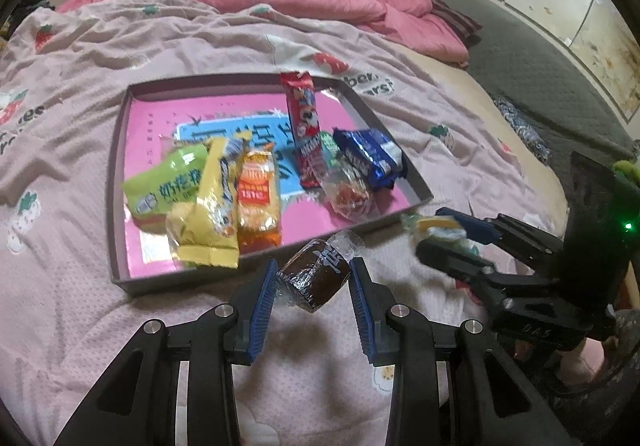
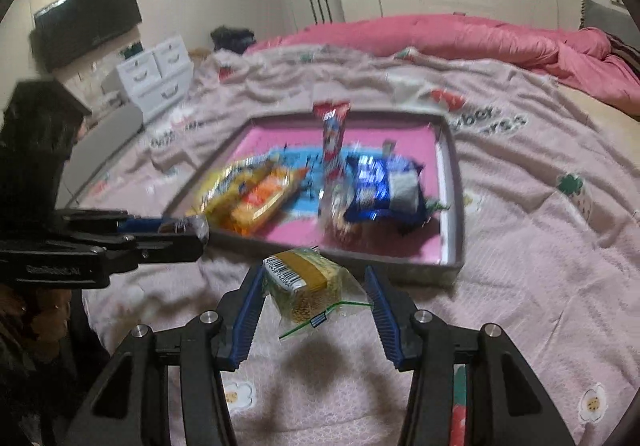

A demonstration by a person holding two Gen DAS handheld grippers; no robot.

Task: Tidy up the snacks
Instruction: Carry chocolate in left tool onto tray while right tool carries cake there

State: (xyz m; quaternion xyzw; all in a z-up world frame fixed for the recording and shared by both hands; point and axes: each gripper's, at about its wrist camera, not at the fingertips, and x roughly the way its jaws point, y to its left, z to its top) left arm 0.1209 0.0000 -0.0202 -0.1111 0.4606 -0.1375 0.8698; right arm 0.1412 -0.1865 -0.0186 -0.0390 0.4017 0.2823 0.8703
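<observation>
Left gripper [image 1: 313, 278] clamps a brown wrapped cake [image 1: 316, 275], right gripper [image 2: 316, 292] seemingly grips a yellow packet [image 2: 308, 282], both near the tray [image 1: 120, 230].

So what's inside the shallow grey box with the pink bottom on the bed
Inside the grey box lie wrapped snacks: a green packet, yellow bag, orange packet, red packet and blue packet. They cover part of the pink printed bottom.

The tray [image 1: 120, 182] has grey walls and a pink floor with a light-blue patch. Inside it lie a lime-green packet [image 1: 164, 182], a yellow bag [image 1: 208, 222], an orange packet [image 1: 258, 202], a red stick pack [image 1: 302, 114] and a dark-blue packet [image 1: 370, 156]. Beneath the tray, the bedspread [image 1: 80, 86] is pale pink with strawberry prints.
</observation>
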